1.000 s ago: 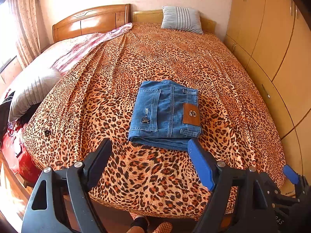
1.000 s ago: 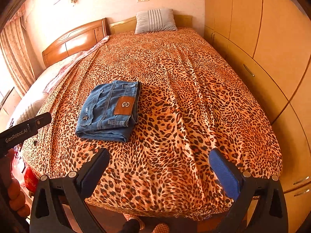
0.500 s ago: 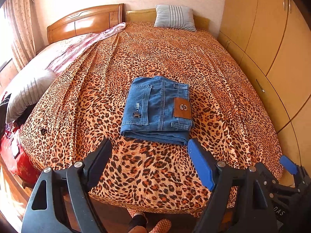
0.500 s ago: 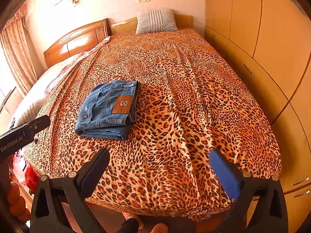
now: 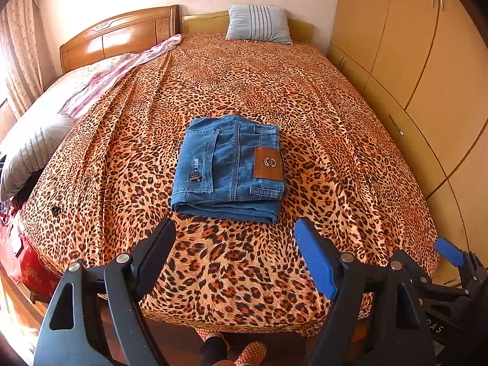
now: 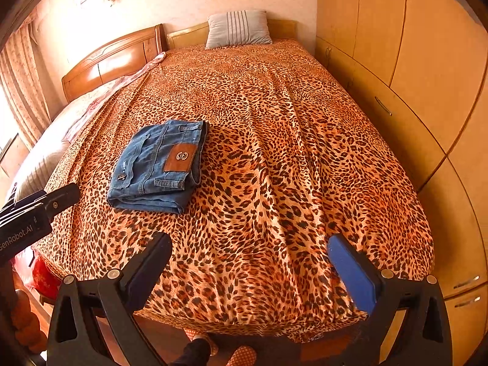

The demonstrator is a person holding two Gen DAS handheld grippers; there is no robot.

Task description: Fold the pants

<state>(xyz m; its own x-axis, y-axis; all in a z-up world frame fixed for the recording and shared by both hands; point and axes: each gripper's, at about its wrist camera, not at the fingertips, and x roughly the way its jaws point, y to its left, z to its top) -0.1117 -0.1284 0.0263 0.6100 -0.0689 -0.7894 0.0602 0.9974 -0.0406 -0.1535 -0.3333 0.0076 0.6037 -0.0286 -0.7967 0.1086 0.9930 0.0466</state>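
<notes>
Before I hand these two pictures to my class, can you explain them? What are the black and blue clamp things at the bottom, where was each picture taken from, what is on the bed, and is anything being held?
There is no robot here. A person standing at the foot of the bed holds a two-finger gripper in each hand, and each gripper carries a small wide-angle camera looking forward along its fingers. One picture comes from the left gripper, the other from the right gripper; the black and blue prongs are their fingers. Both stand open and hold nothing.

On the leopard-print bedspread lies a pair of blue jeans, already folded into a neat rectangle, its brown leather patch facing up. A grey pillow leans at the headboard, and wooden wardrobes line the right side. The person's slippers show at the bottom edge.
</notes>
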